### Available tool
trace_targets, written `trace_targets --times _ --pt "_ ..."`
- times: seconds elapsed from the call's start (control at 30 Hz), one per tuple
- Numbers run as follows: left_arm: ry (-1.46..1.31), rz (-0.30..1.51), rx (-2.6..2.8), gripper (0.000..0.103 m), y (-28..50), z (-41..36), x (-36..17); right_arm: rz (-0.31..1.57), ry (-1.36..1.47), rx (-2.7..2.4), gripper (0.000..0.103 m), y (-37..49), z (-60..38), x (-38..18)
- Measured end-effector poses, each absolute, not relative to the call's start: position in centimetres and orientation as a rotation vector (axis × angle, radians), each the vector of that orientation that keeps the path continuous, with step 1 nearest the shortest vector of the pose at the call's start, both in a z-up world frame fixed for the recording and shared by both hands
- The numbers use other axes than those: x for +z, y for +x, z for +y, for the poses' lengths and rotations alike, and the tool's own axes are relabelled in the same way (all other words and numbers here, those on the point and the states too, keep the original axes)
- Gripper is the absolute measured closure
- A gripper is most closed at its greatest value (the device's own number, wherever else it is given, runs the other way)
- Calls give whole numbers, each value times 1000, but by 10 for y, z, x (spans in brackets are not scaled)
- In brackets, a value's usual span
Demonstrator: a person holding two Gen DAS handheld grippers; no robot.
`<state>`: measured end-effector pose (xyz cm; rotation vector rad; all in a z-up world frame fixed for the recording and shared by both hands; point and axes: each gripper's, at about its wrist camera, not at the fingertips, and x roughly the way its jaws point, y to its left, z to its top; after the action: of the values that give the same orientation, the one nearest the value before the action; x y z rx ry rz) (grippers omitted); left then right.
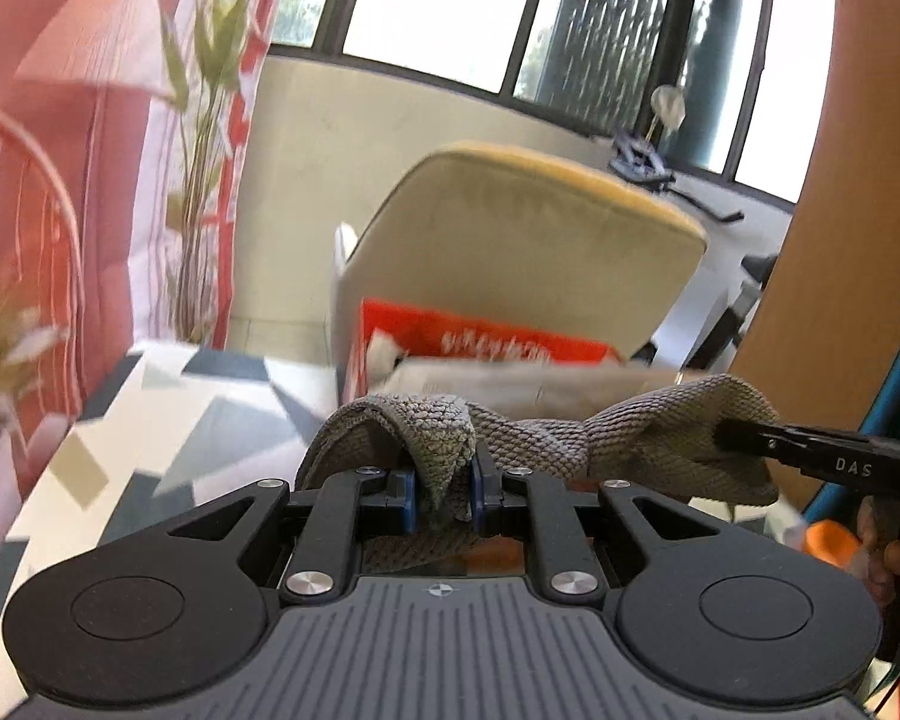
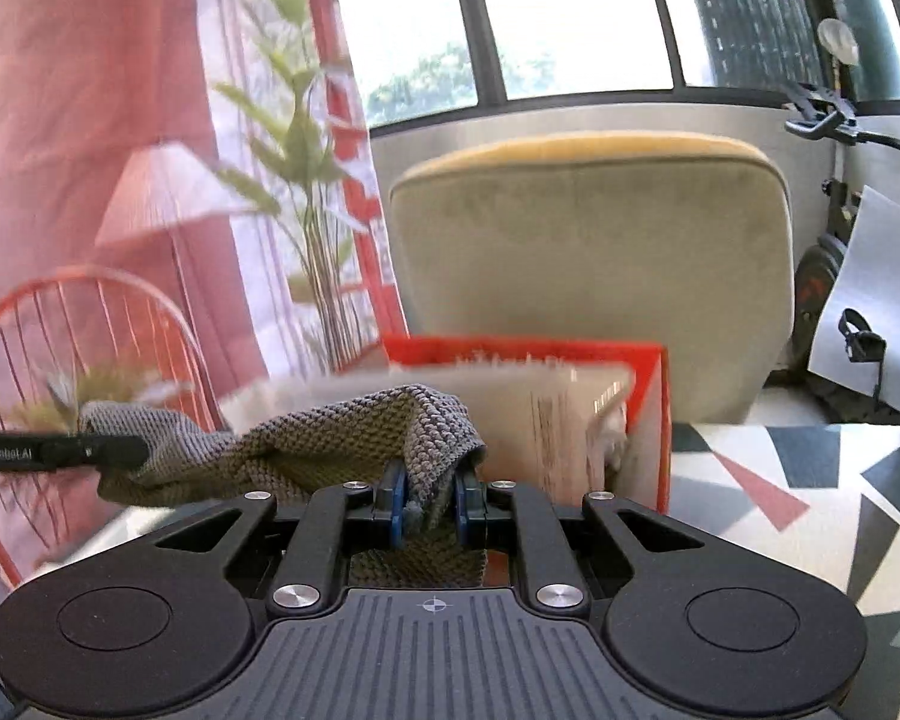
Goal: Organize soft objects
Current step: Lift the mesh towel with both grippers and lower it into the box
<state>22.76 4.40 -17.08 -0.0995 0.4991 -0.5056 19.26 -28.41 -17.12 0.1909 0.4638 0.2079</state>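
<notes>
A grey-brown knitted cloth (image 1: 546, 441) hangs stretched between both grippers, above a table with a geometric-patterned cover (image 1: 168, 414). My left gripper (image 1: 444, 495) is shut on one bunched corner of it, blue pads pressing the fabric. In the same view the right gripper (image 1: 732, 438) comes in from the right, clamped on the cloth's other end. The right wrist view shows my right gripper (image 2: 429, 501) shut on a fold of the cloth (image 2: 306, 450), with the left gripper (image 2: 126, 453) reaching in from the left, holding the far end.
An orange and white box (image 1: 486, 354) with papers stands behind the cloth on the table. Beyond it is a beige chair back with a yellow top (image 2: 594, 252). A red wire chair (image 2: 90, 330), plants, a pink lamp and curtains are at left; an exercise bike (image 2: 834, 240) at right.
</notes>
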Motion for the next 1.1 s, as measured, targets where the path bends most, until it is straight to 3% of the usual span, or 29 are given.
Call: trace_targets --times 0.47,0.8,1.1 --pt "-136 485 -567 85 338 -22 -122 395 185 118 90 288 -310 -117" --pt "-75 763 -579 85 407 -58 -184 575 185 50 90 349 -325 -177" --pt "-49 865 -579 85 419 -56 -213 704 231 33 90 358 -325 -218"
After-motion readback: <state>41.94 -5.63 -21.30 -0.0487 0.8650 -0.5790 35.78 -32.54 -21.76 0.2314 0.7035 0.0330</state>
